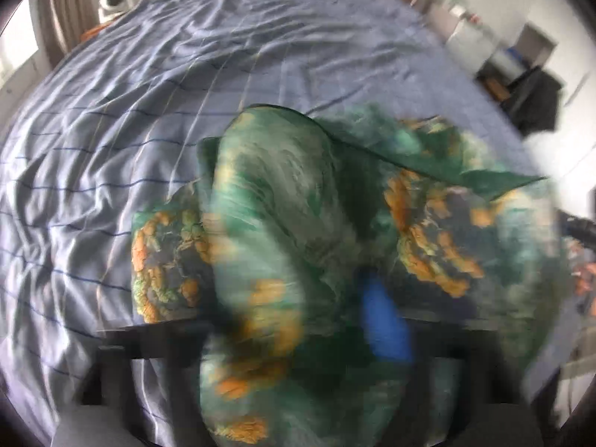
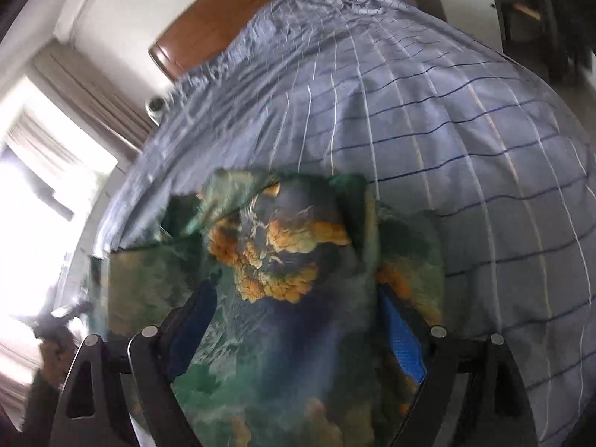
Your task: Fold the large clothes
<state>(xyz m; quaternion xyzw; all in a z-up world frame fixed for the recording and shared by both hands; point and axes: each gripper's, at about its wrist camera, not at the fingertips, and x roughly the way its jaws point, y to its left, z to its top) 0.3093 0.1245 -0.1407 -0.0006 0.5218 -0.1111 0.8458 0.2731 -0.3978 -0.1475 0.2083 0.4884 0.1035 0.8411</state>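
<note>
The right gripper [image 2: 294, 320] stands with its black arms spread wide, a blue ribbed pad [image 2: 404, 339] on the inner face of each finger; the pads sit apart from each other with cloth lying loosely between them, not pinched. That cloth is the printed garment [image 2: 275, 246], a thin, smooth fabric in deep green and blue with orange and yellow blotches like clouds or blossoms, bunched into soft folds directly ahead of the fingers and spilling down between them toward the camera.

In the left wrist view the left gripper [image 1: 298, 320] is badly blurred. One blue pad [image 1: 385, 324] shows to the right of a thick rolled bulge of the same garment [image 1: 268, 201], which drapes over the other finger and hides it, so whether the pads press on the fabric cannot be told. From there the garment spreads right in a flat sheet with a dark green hemmed edge.

Beneath lies a pale blue bed sheet [image 1: 149, 111] crossed by thin dark and white lines, heavily creased. At its far end rises a reddish-brown wooden headboard [image 2: 231, 26], with beige curtains [image 2: 85, 85] by a bright window on the left
</note>
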